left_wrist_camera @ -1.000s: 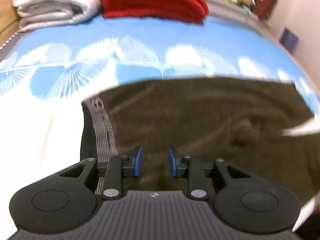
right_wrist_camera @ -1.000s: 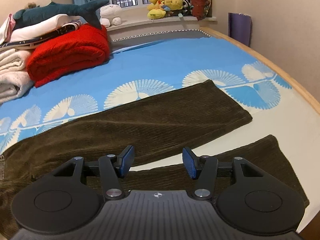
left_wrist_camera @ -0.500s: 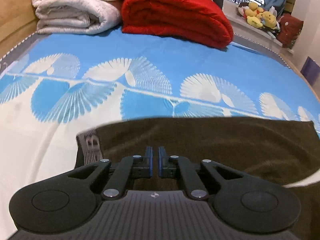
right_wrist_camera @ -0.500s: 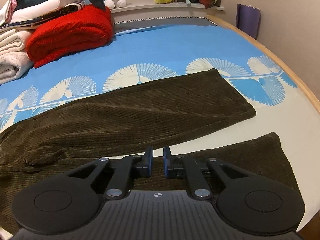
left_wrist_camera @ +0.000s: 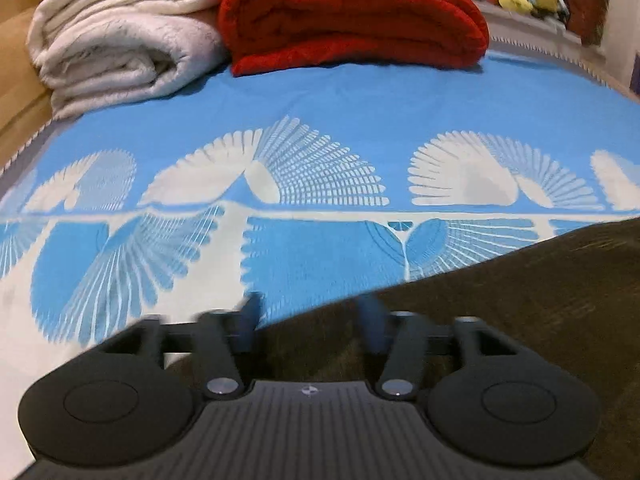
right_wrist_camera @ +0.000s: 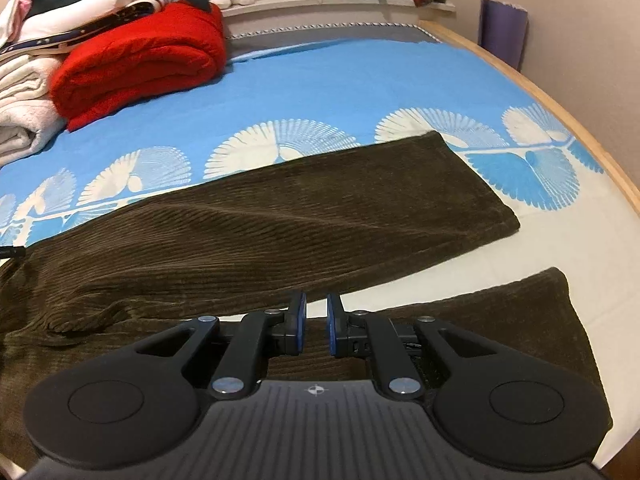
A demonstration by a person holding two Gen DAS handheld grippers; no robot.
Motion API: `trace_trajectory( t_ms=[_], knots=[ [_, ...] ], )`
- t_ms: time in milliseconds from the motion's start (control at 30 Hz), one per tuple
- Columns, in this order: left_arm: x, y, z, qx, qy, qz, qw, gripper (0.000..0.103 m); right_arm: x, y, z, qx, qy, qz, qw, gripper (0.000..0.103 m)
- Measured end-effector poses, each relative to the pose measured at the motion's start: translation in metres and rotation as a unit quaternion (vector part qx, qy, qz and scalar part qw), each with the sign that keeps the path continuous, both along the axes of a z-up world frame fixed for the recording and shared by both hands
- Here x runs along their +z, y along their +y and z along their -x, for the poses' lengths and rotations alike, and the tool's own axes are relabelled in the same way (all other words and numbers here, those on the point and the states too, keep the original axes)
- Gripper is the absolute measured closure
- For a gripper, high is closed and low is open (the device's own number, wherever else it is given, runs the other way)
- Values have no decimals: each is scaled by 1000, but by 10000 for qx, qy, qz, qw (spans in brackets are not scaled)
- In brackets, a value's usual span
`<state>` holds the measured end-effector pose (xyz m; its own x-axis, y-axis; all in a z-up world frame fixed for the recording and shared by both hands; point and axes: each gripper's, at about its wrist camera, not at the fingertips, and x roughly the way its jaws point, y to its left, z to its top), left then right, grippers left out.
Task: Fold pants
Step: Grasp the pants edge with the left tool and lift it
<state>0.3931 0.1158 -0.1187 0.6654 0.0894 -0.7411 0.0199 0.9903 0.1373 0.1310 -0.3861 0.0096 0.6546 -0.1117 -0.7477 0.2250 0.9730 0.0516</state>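
Right wrist view shows us the pants (right_wrist_camera: 280, 232) unfolded across the bed (right_wrist_camera: 360, 80), right claw (right_wrist_camera: 316, 330) nearly closed, left claw (left_wrist_camera: 308, 320) open.

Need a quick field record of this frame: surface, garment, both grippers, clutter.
surface: bed sheet, blue with white fan print
garment: brown corduroy pants lying flat, legs spread apart
left gripper: open, blurred, over the pants edge
right gripper: nearly closed at the near leg; grip on fabric unclear
clutter: red blanket, white blanket, folded, at the far end
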Motion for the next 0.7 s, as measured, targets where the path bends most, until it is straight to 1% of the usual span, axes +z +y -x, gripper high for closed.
trace_trajectory(
  t_ms=[100,167,200,233,267,300,333,400,433,467,500,533,600,667,700],
  knots=[
    [-16,-3,-17,-233,326,-192,9990,31,-2,-5,-3,-27,31,-6,10000,91],
    [-19,0,-20,-329,251,-60,9991,31,-3,-7,-5,-27,46,33,10000,91],
    [-20,2,-22,-352,292,43,9989,36,-4,-7,-6,-28,63,57,10000,91],
    [-20,5,-23,-420,338,233,9983,52,-5,-9,-6,-32,80,74,9999,91],
    [-20,7,-24,-529,397,433,9969,63,-5,-10,-6,-47,90,81,9999,91],
    [-19,7,-24,-633,430,535,9956,76,-5,-12,-6,-64,91,78,9999,91],
    [-17,4,-23,-734,437,512,9950,83,-5,-13,-6,-88,97,71,9999,91],
    [-16,-2,-21,-905,432,413,9941,88,-6,-14,-5,-118,112,52,9999,91],
    [-15,-4,-20,-945,432,423,9937,87,-6,-14,-4,-120,110,43,9999,91],
    [-14,-5,-19,-943,426,430,9937,83,-6,-13,-2,-116,109,37,9999,91],
    [-13,-5,-19,-897,429,425,9941,66,-6,-12,0,-111,111,33,9999,91],
    [-13,-5,-19,-834,418,405,9948,40,-6,-12,2,-109,116,29,9999,91],
    [-15,-6,-18,-767,399,316,9958,21,-7,-10,5,-114,132,7,9998,91],
    [-26,-8,-19,-744,574,35,9956,17,-8,-9,8,-103,145,-8,9998,91],
    [-28,-7,-17,-757,487,35,9959,16,-8,-7,9,-95,150,7,9998,91]
  ],
)
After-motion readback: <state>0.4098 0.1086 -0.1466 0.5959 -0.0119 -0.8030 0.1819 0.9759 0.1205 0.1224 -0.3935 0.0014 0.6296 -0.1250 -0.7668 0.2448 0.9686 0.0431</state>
